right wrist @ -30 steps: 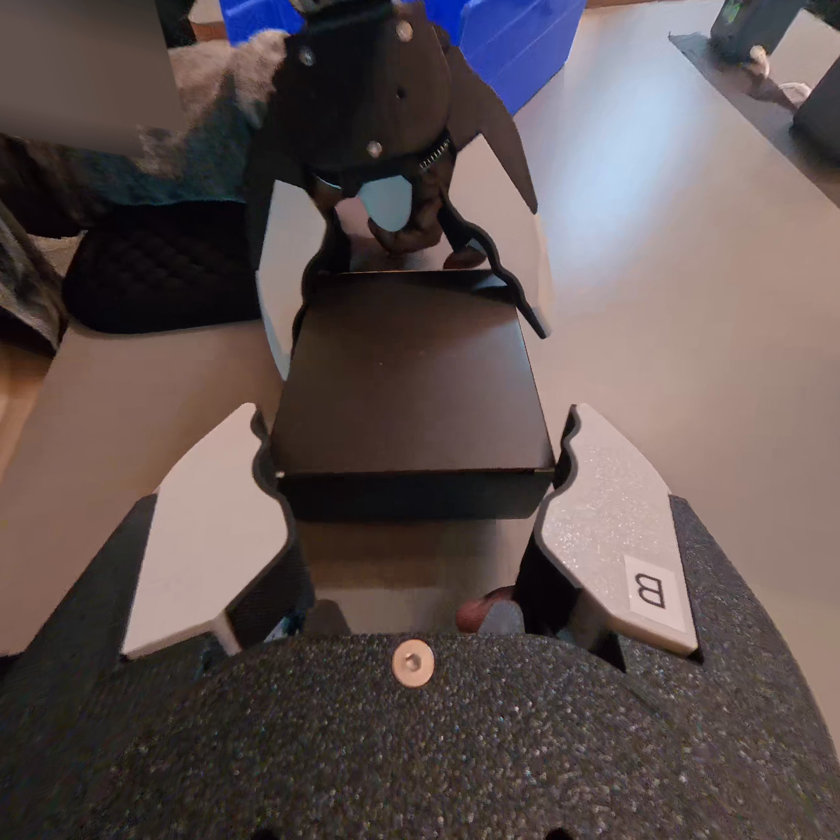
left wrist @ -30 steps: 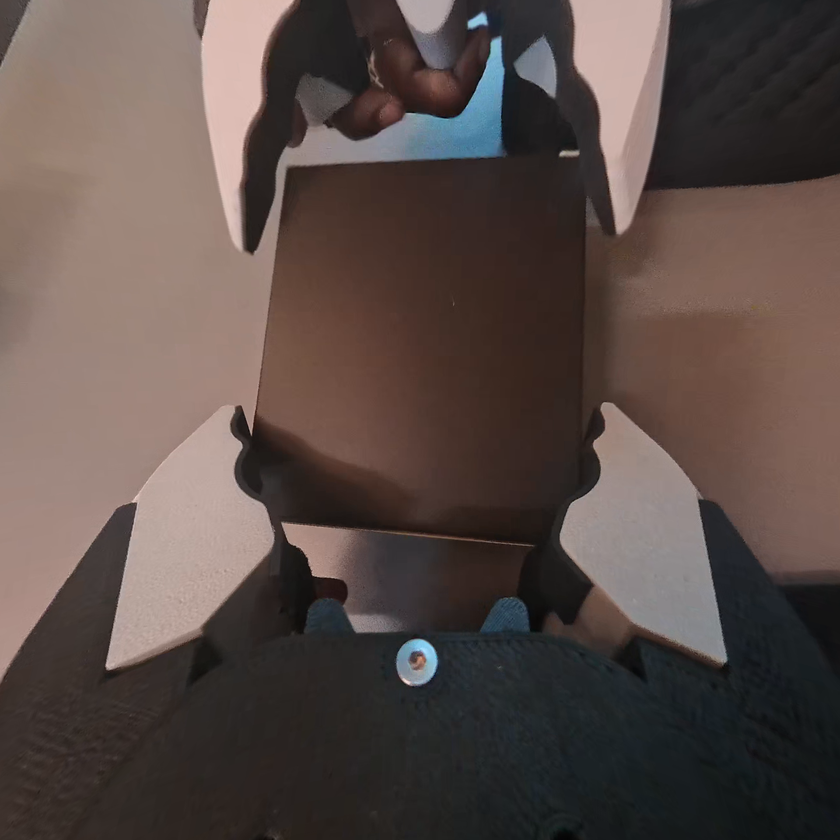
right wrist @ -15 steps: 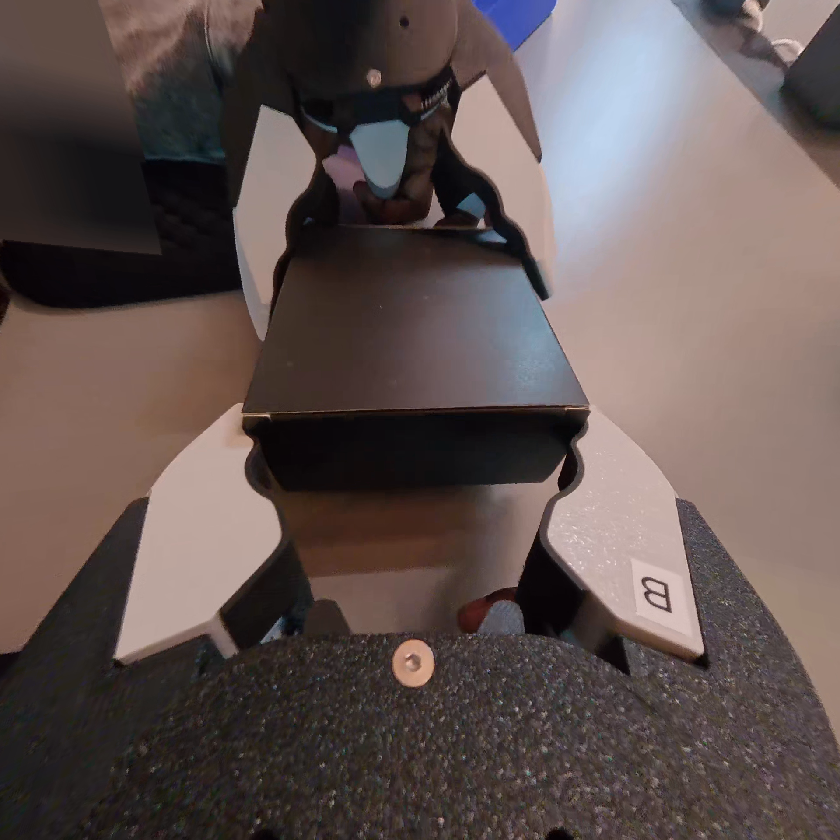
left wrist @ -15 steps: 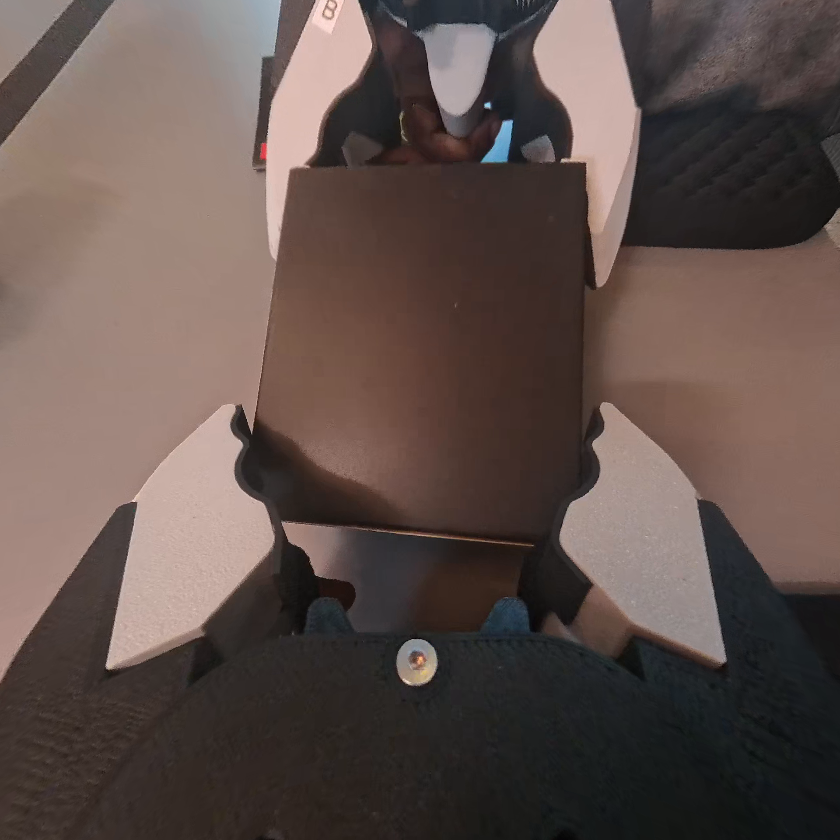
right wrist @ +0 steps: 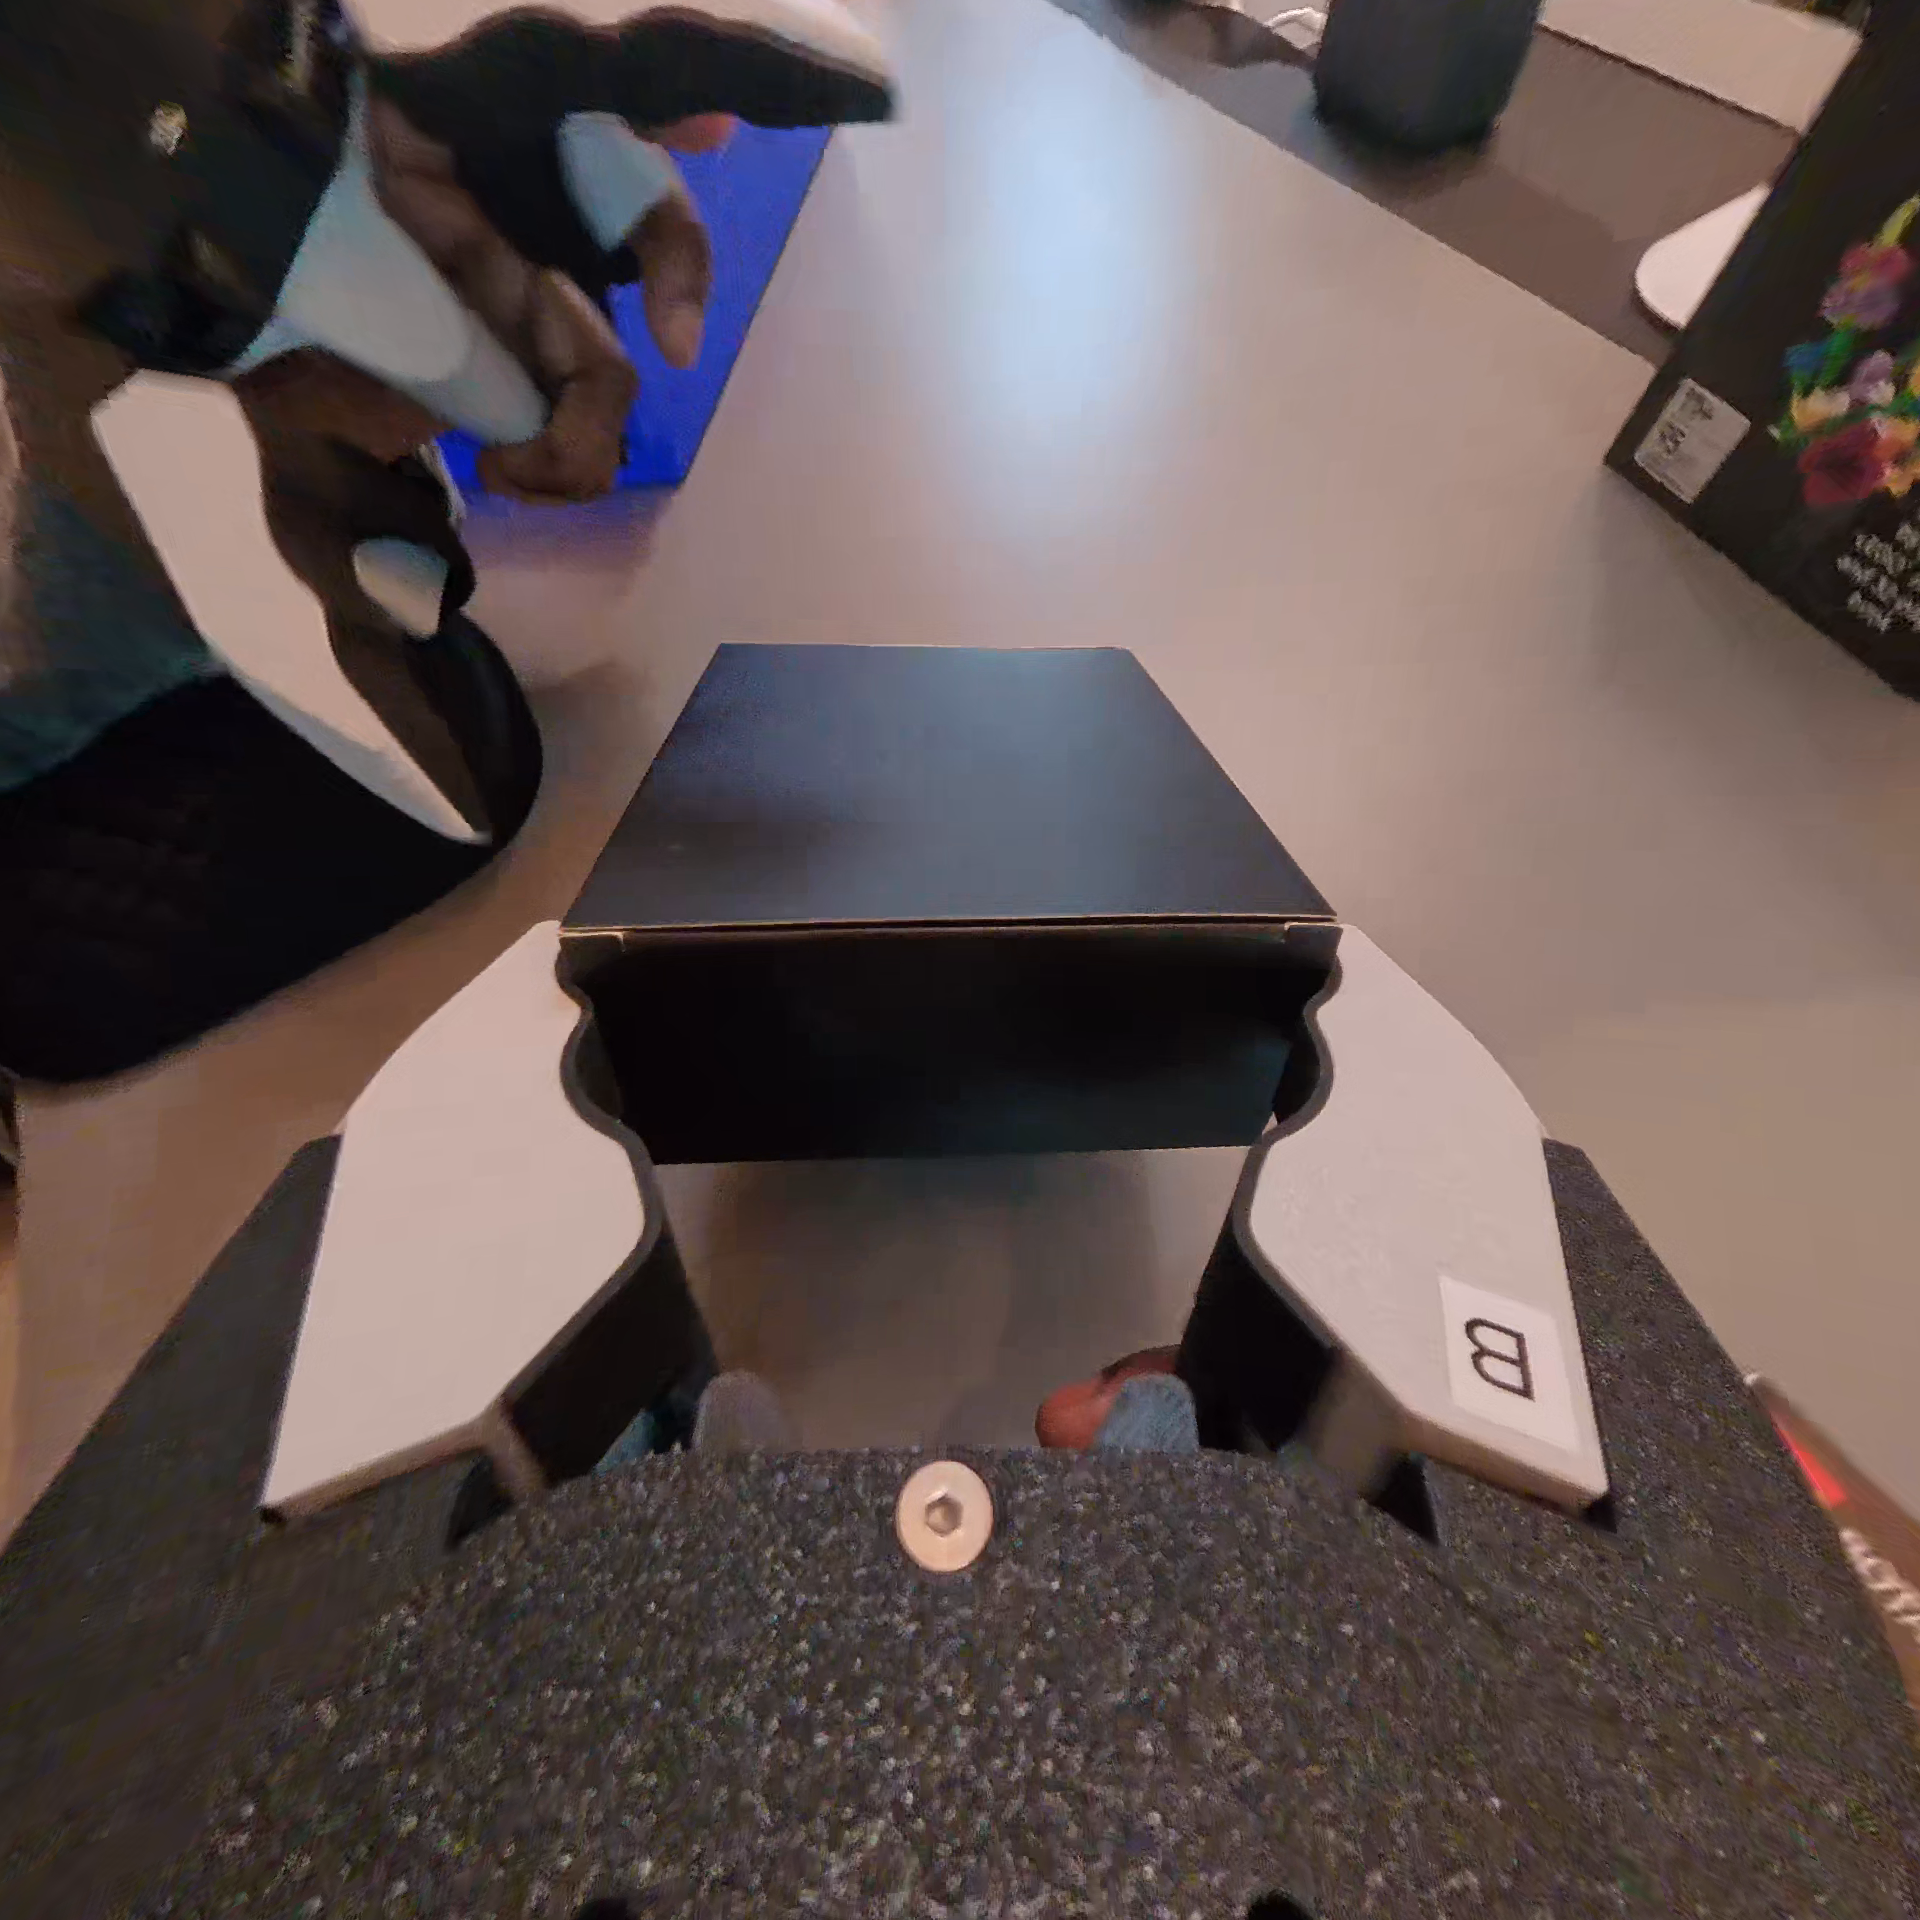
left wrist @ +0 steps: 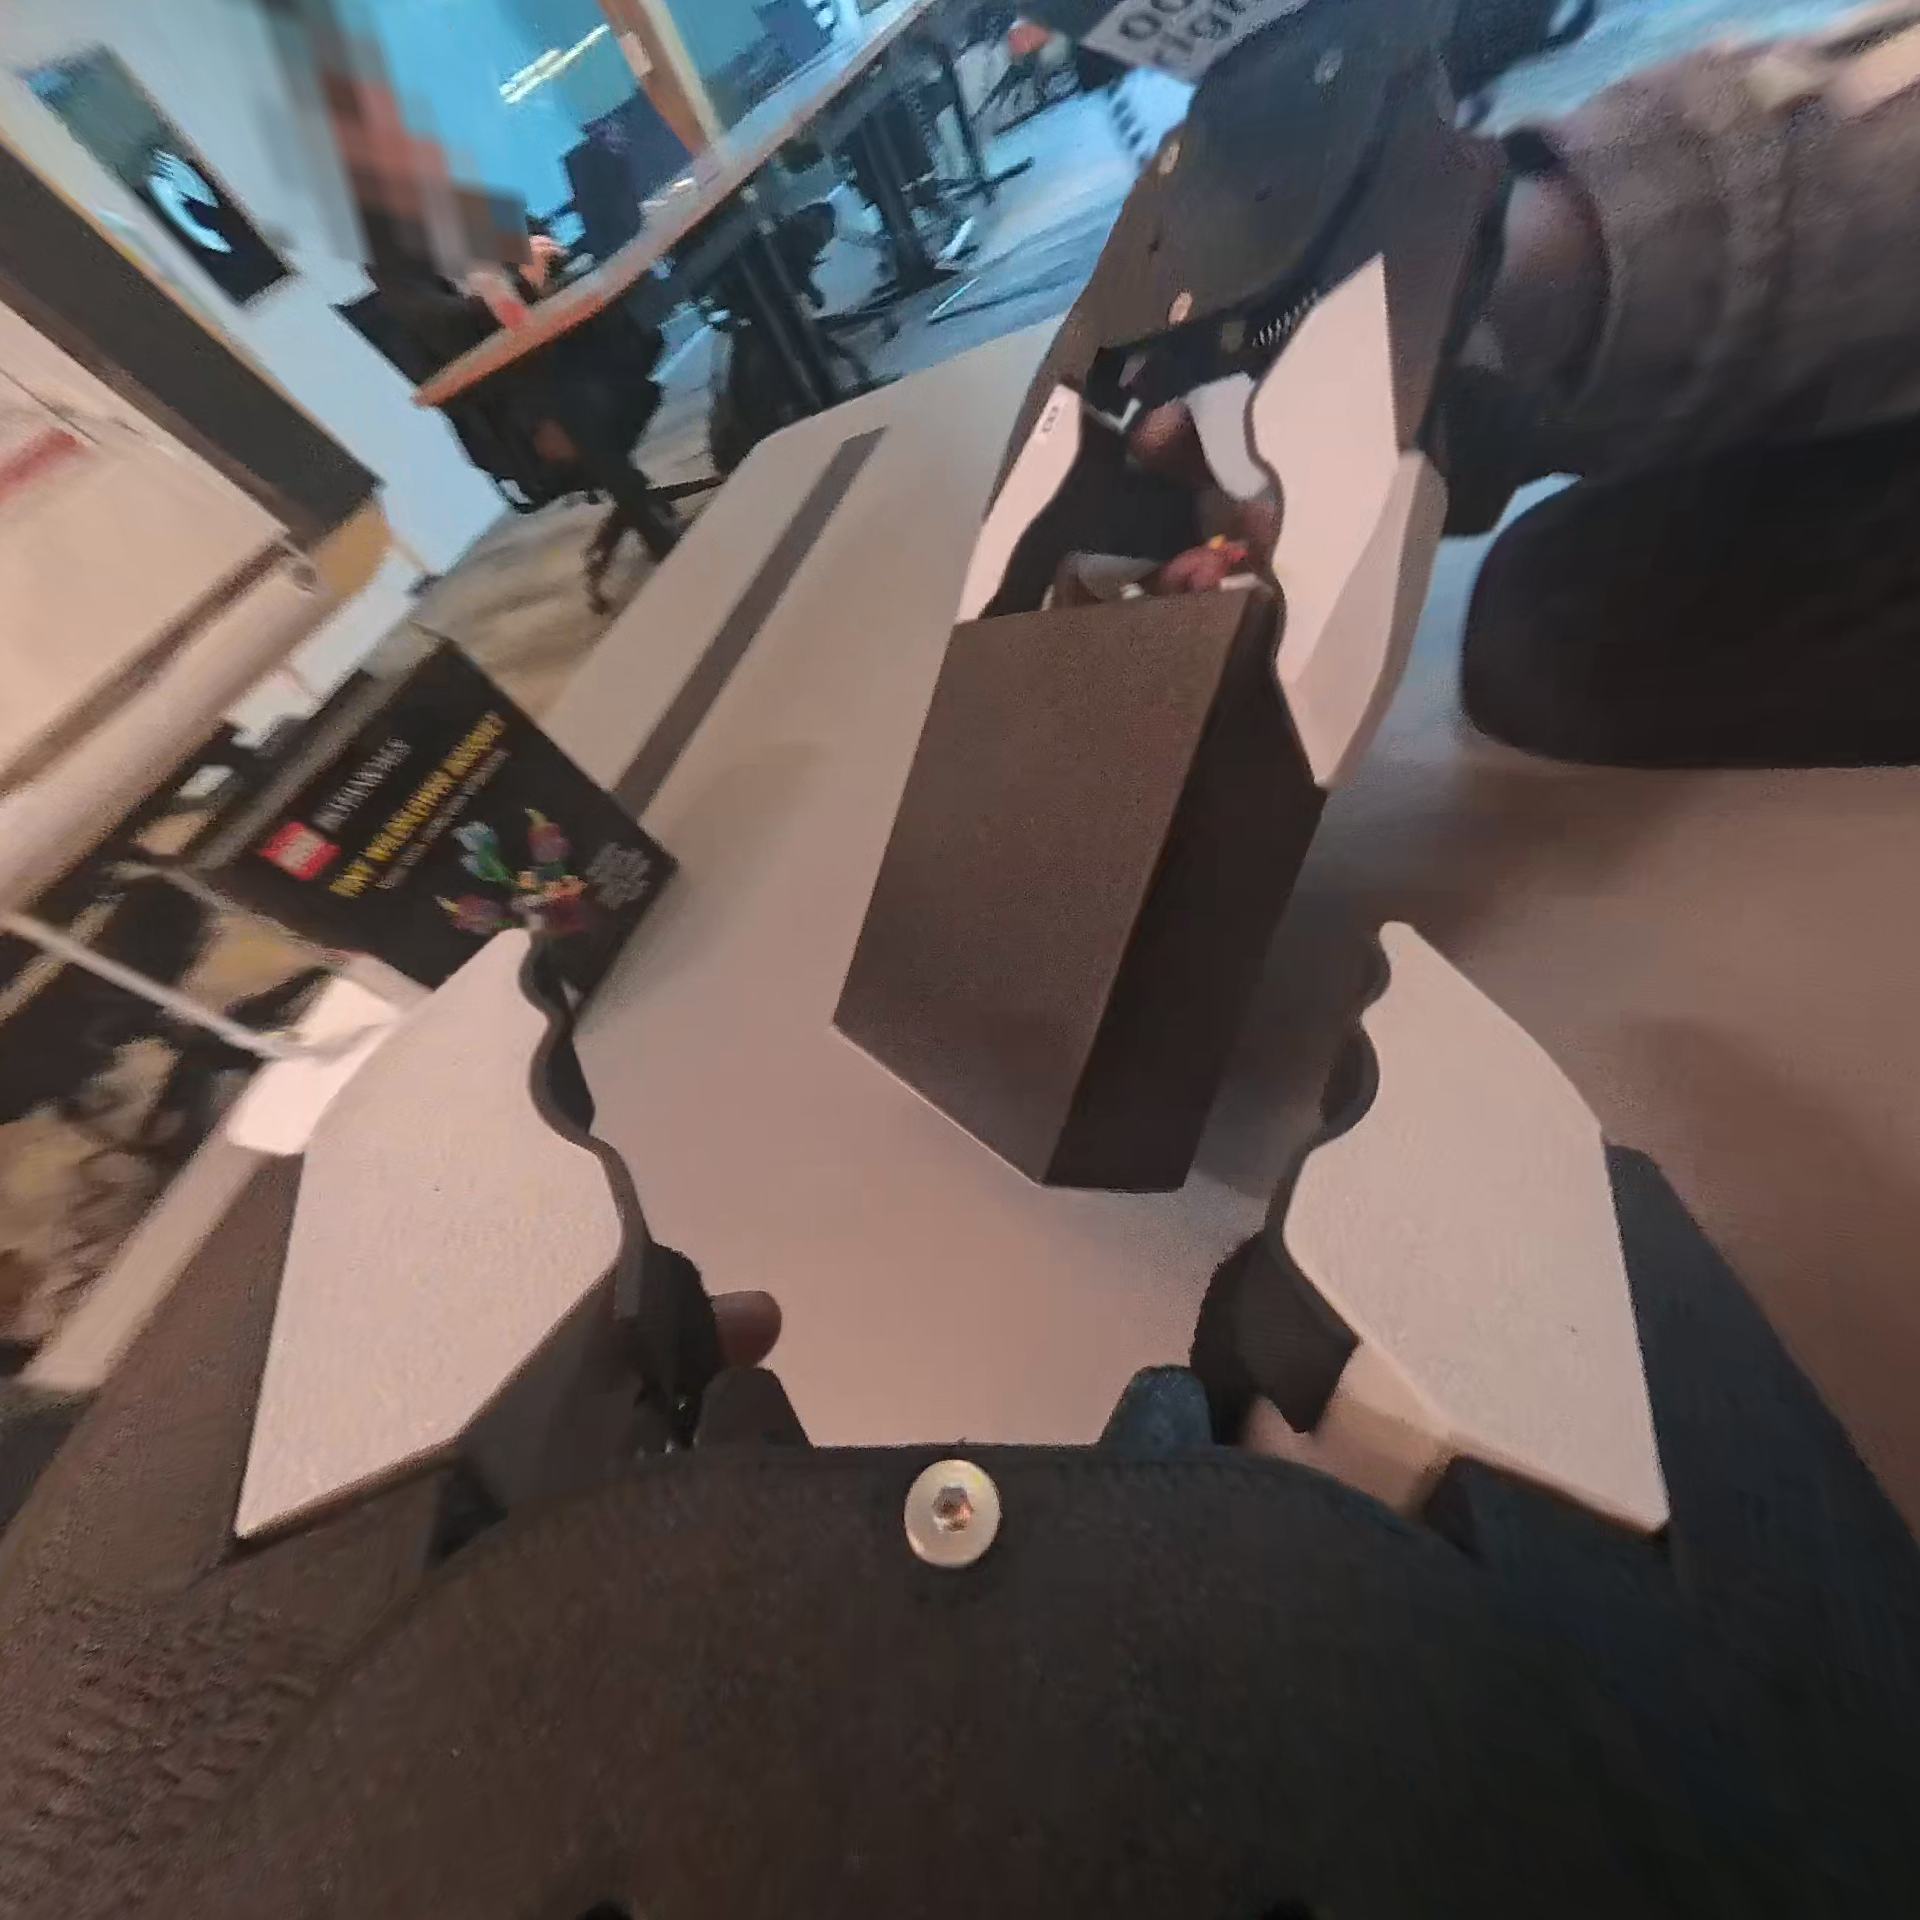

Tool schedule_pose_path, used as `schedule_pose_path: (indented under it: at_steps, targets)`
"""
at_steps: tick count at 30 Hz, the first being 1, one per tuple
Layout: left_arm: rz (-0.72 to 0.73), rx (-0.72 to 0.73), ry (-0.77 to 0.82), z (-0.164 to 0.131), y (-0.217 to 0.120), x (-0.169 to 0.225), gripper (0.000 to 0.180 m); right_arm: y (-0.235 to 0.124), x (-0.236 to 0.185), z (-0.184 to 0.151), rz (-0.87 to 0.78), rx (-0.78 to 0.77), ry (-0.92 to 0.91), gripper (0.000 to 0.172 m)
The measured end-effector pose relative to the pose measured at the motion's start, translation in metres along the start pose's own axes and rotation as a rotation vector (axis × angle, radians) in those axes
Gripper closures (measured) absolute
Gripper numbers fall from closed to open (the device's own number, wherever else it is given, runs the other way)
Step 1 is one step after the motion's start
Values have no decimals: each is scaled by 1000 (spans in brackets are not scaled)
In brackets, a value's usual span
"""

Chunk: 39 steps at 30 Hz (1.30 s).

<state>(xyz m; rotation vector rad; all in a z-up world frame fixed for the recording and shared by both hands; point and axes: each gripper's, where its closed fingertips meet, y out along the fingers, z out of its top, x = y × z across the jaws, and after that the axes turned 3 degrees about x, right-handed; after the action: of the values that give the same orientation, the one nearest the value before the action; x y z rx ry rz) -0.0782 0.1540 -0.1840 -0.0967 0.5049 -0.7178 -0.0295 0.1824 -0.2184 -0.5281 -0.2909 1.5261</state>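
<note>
Between right gripper jaws, closed black box.

The left gripper has let go of the black box and swung away to the side — only the right gripper squeezes it now.

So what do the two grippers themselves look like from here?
Both match: each gripper, left and right, has a speckled black body with a silver screw at centre, and flat pale grey fingers with wavy black inner edges. The right one carries a small white lettered sticker. A grey fuzzy sleeve shows behind it.
</note>
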Motion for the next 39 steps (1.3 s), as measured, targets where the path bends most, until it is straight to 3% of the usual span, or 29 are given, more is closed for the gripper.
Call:
schedule_pose_path:
  at_steps: [4,7,9,13,16,18,22,26,31,33,36,39]
  targets:
    - [67,-141,206,-3,15,15,47,-2,11,4,23,50,241,47]
    - [192,-227,465,-2,19,14,82,-2,16,5,23,62,336,47]
    - [275,-293,662,0,20,7,92,-2,17,6,18,66,371,47]
    - [249,-380,718,-10,36,10,99,2,13,9,17,61,411,46]
    - [306,-481,769,-23,37,-5,123,6,7,8,1,33,391,46]
    - [285,-419,676,-21,36,-1,128,5,8,7,-41,22,327,48]
    - [172,-177,215,-16,16,0,129,-22,-16,38,131,208,180,59]
    - [23,-9,29,-18,-3,15,128,-46,-33,52,112,286,-179,78]
    - [-36,98,77,-20,-18,38,128,-49,-63,54,99,191,-511,109]
    - [-34,122,81,-23,-22,39,128,-49,-72,45,172,129,-533,101]
    - [-92,173,44,-26,-27,43,128,-43,-68,32,215,135,-491,70]
    - [-137,180,23,-25,-24,49,127,-21,-63,20,210,248,-526,76]
